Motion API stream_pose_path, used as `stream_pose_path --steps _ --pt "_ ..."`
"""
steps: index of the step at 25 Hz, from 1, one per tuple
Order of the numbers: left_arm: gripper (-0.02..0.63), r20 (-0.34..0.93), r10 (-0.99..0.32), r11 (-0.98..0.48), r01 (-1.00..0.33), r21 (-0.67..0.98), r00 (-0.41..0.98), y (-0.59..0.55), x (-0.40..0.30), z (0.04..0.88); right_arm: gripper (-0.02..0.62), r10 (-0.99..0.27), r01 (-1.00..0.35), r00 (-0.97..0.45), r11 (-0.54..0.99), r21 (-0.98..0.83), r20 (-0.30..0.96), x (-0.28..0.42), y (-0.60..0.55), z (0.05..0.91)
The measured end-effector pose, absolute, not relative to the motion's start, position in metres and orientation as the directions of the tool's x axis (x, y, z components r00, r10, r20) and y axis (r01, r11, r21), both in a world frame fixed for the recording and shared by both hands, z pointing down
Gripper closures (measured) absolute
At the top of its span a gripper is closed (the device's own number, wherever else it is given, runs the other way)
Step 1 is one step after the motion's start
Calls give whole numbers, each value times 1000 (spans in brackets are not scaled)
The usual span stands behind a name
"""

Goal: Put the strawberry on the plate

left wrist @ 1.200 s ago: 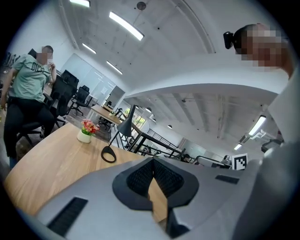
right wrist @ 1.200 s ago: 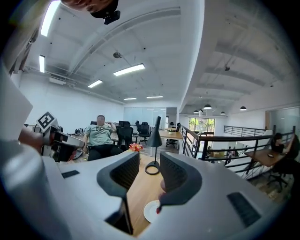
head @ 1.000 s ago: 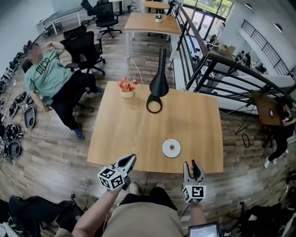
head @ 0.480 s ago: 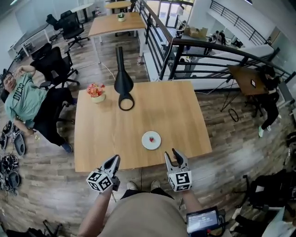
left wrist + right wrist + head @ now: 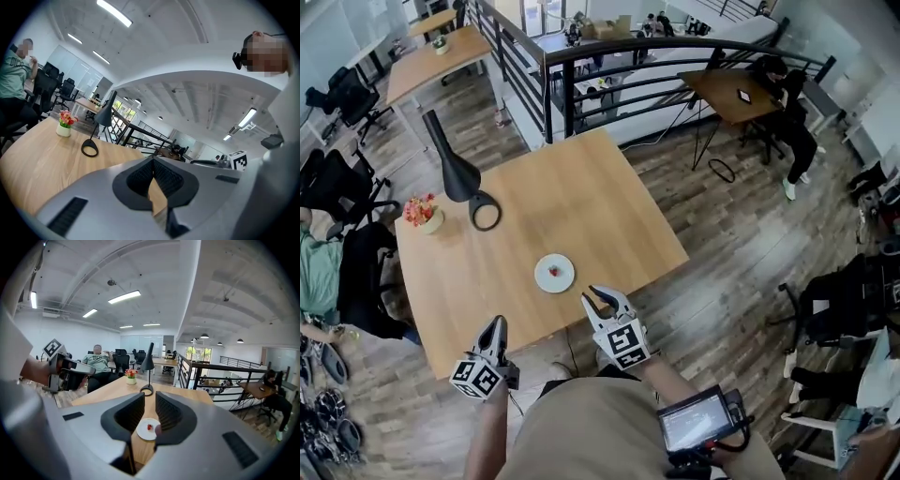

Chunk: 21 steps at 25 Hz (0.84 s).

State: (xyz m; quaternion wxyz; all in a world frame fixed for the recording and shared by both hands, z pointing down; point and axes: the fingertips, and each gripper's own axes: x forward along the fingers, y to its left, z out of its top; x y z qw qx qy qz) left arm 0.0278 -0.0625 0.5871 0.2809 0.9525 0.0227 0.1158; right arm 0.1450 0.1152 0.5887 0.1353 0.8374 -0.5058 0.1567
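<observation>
At the near edge of a light wooden bench (image 5: 581,187) in an open-plan office, a small red strawberry (image 5: 553,271) lies on a round white plate (image 5: 564,278). The person's right claw (image 5: 603,297) points toward the plate, its jaws closing with a gap between them and nothing in it. Further left, the left claw (image 5: 493,327) has its jaws together, empty. A black desk lamp (image 5: 457,176) and a pot of pink-red flowers (image 5: 423,214) stand far left.

Red strawberry (image 5: 552,271) on white plate (image 5: 566,280)
</observation>
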Motion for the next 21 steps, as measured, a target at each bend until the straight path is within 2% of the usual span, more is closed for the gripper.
stream_pose_path --steps 21 --pt "601 215 152 -818 1 575 965 -24 45 593 523 -804 -879 457 -473 57 382 151 150 581"
